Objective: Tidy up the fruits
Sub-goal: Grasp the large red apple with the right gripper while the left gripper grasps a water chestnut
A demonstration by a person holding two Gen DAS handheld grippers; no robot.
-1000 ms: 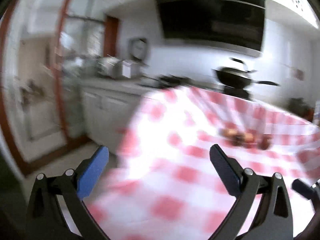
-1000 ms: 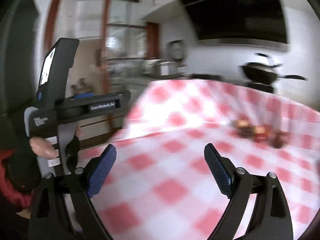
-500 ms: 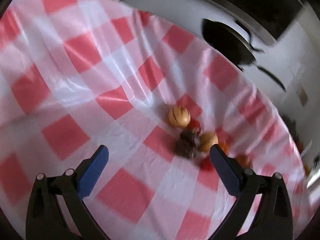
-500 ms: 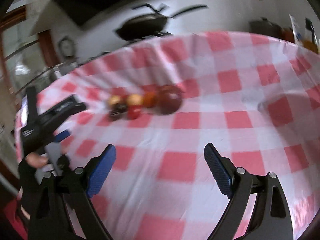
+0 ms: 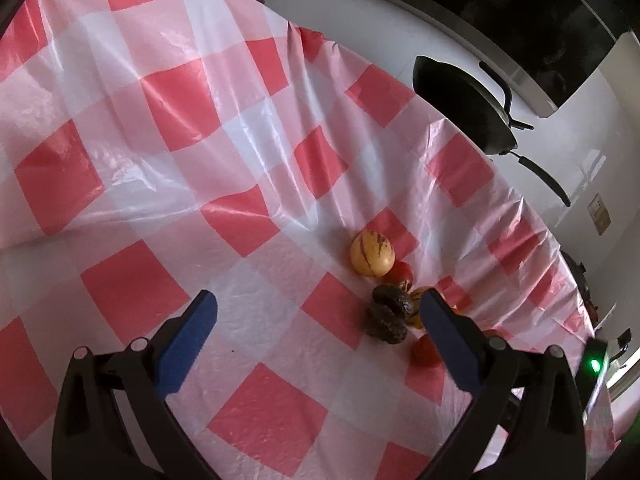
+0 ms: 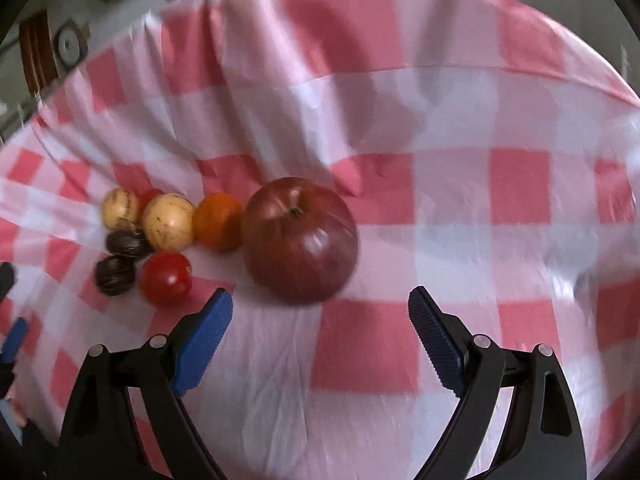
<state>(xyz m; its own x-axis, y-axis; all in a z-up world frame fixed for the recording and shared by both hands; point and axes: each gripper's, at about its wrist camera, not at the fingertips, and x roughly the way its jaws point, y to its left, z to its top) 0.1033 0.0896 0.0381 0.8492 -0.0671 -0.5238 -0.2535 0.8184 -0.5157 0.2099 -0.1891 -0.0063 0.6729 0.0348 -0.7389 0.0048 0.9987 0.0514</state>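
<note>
A cluster of fruit lies on the red-and-white checked tablecloth (image 6: 360,340). In the right wrist view a large red apple (image 6: 300,240) sits just beyond my open right gripper (image 6: 320,316), with an orange (image 6: 218,222), two yellow striped fruits (image 6: 168,222), a red tomato (image 6: 165,279) and two dark wrinkled fruits (image 6: 114,275) to its left. My left gripper (image 5: 318,320) is open and empty. In its view one yellow striped fruit (image 5: 372,253) and the dark wrinkled fruits (image 5: 390,314) lie beyond its right finger (image 5: 448,340), with a red tomato (image 5: 425,352) partly hidden behind that finger.
A black wok (image 5: 464,108) stands on the stove behind the table's far edge, under a dark range hood (image 5: 520,12). The tablecloth (image 5: 160,120) is wrinkled and rises in folds behind the fruit. Part of the other gripper (image 6: 10,336) shows at the left edge of the right wrist view.
Both grippers swung from looking across the kitchen down toward the table and closer to the fruit. The apple now sits just ahead of the right gripper. Both stayed open.
</note>
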